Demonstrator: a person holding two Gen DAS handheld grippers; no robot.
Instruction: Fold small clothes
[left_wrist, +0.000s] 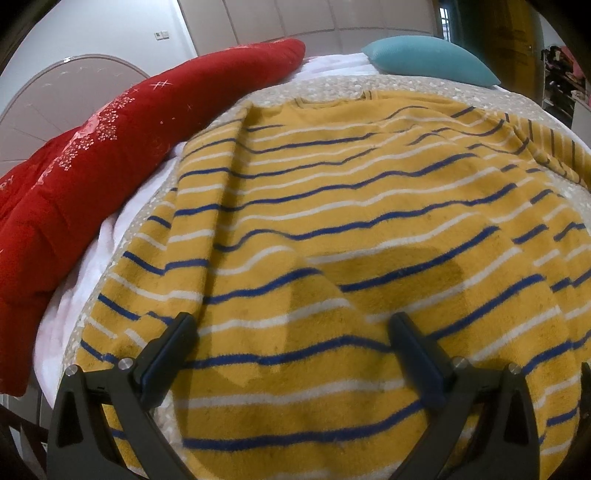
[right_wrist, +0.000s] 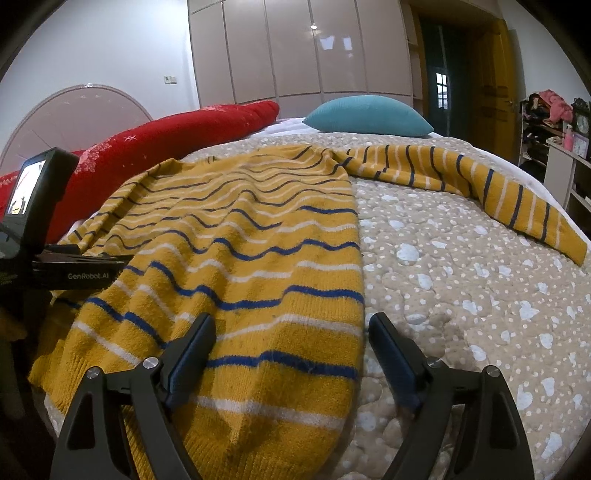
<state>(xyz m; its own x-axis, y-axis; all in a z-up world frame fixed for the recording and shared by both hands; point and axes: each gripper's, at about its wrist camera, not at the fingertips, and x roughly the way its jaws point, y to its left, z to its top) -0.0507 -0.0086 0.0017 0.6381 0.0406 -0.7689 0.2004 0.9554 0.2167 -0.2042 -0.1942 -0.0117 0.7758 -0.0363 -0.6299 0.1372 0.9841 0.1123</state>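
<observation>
- Mustard-yellow knit with blue and white stripes: the sweater (right_wrist: 258, 236) lies spread on the bed (right_wrist: 461, 288), hem toward both cameras and neckline at the far end, near the teal pillow (right_wrist: 369, 114).
- One sleeve (right_wrist: 461, 177) stretches out flat over the dotted quilt on the right; the opposite sleeve seems already turned in over the body, though the folds in the left wrist view make that hard to confirm.
- Right tool (right_wrist: 291, 332) has its jaws spread wide, straddling the sweater's right hem corner; the pads press on nothing.
- Left tool (left_wrist: 293, 332) is likewise spread wide, low over the hem area, pinching nothing.
- Risk: the knit is thick and rippled, so a tool closing here may catch only the top layer, and the fold would drag crooked.
- Risk: the right tool's outer finger sits over bare quilt, so it could nip the quilt along with the hem and pull the bedding up.
- Risk: the outstretched sleeve is well apart from both tools; folding the body first would leave it trailing and bunch the result.
- Red duvet (left_wrist: 92, 166) lies close beside the sweater's left edge and could snag a wide sweep.
</observation>
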